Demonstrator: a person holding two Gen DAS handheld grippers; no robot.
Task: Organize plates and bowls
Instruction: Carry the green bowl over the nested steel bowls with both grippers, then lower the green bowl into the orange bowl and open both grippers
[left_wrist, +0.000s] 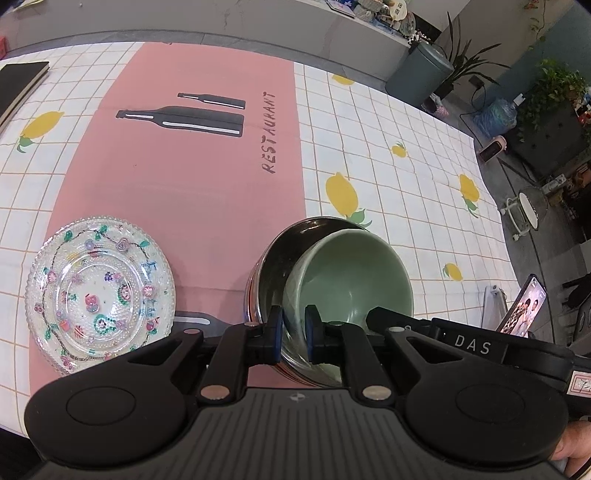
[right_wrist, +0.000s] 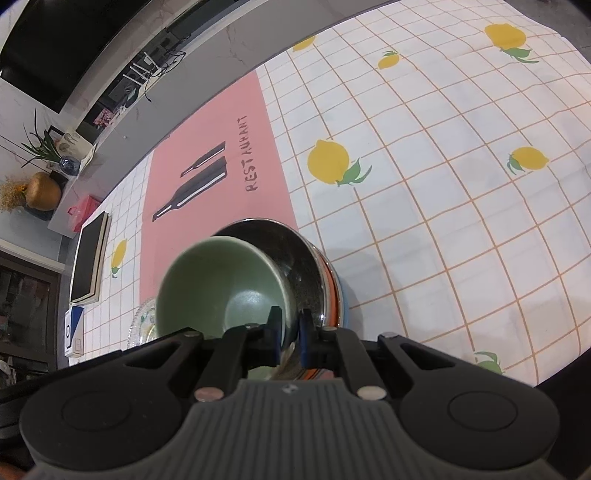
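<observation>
Two grippers are both pinching the rim of the green bowl (left_wrist: 351, 280) — the left gripper (left_wrist: 294, 334) is gripping its near wall from one side, the right gripper (right_wrist: 288, 338) from the opposite side, each with its jaws drawn narrow around the ceramic. That bowl is sitting tilted inside the steel bowl (left_wrist: 275, 266), which itself appears to be nesting in a striped bowl (right_wrist: 330, 295) with orange and blue bands, so the bowl stack is looking nearly settled; I judge the green one is only waiting to be seated level and released. Remaining work is seeming to be the glass plate (left_wrist: 99, 291), painted with small flowers and lying alone on the pink placemat (left_wrist: 184, 177), well apart from the stack. Everything is resting on a bench (right_wrist: 443, 184) wearing a lemon-print grid cloth — a black notebook (right_wrist: 90, 254) is lying at its far edge, and potted plants (left_wrist: 554, 96) are standing on the floor beyond.
</observation>
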